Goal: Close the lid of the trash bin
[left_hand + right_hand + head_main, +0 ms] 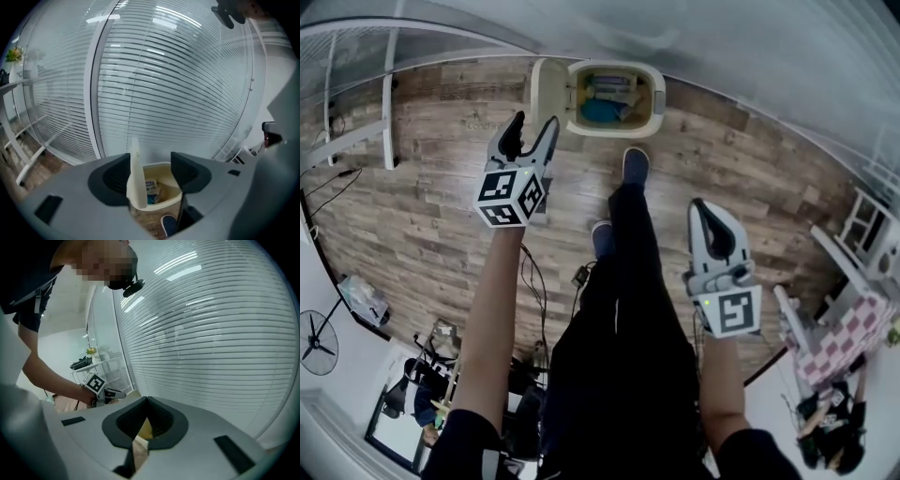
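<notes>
The left gripper [535,124] is released, its jaws apart and aimed at the upright cream lid [546,94] of the open cream plastic trash bin [660,111]. The right gripper [701,206] is clenched on nothing, well apart. Recommend tipping the lid over its hinge gently, lest the bin slide on the wood-plank floor [412,197] below the white slatted blinds [178,84].

- Your left gripper [534,127]: out front at the end of your outstretched, bare left forearm [492,319], marker cube facing up, jaws apart.
- Your right gripper [705,208]: lower and nearer your body, right forearm [719,384] drawn in, jaws pressed together with nothing between them.
</notes>
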A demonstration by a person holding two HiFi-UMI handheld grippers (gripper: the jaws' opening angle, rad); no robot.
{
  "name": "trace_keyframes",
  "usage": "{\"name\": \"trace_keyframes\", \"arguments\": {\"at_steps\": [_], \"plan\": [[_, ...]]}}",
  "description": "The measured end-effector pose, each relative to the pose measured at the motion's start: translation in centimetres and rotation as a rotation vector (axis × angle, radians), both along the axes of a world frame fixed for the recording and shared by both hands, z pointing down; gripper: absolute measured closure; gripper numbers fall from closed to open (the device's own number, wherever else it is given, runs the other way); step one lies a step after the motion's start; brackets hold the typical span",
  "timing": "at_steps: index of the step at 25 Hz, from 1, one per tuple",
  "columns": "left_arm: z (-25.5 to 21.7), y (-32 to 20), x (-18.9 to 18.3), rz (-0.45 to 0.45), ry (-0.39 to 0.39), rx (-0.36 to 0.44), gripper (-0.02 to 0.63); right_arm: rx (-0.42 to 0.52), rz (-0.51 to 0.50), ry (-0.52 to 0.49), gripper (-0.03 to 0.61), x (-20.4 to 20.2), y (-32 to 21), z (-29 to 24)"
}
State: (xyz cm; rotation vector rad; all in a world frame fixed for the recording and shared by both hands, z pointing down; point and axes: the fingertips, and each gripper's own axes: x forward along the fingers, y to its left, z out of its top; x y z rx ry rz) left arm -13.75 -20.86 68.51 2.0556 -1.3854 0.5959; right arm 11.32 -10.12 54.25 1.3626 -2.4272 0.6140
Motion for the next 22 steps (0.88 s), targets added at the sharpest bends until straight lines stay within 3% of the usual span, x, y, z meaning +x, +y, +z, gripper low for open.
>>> {"name": "trace_keyframes", "arguments": {"at_steps": [9,14,22], "plan": [[2.7,-0.7,-1.2,0.015,-0.033,-0.096,0.351,-0.084,-0.022,-0.034,0.575,-1.3,1.8,3.9],[2.8,-1.2,-1.1,0.008,0.005,-0.137,0.511,-0.135,-0.031,-0.052,0.575,-1.8,2.8,5.7],[2.5,-1.0,-0.5,0.004,0.016,-0.125,0.514,-0.154,-0.063,-0.053,0.575,-2.2,3.7,6.7]]}}
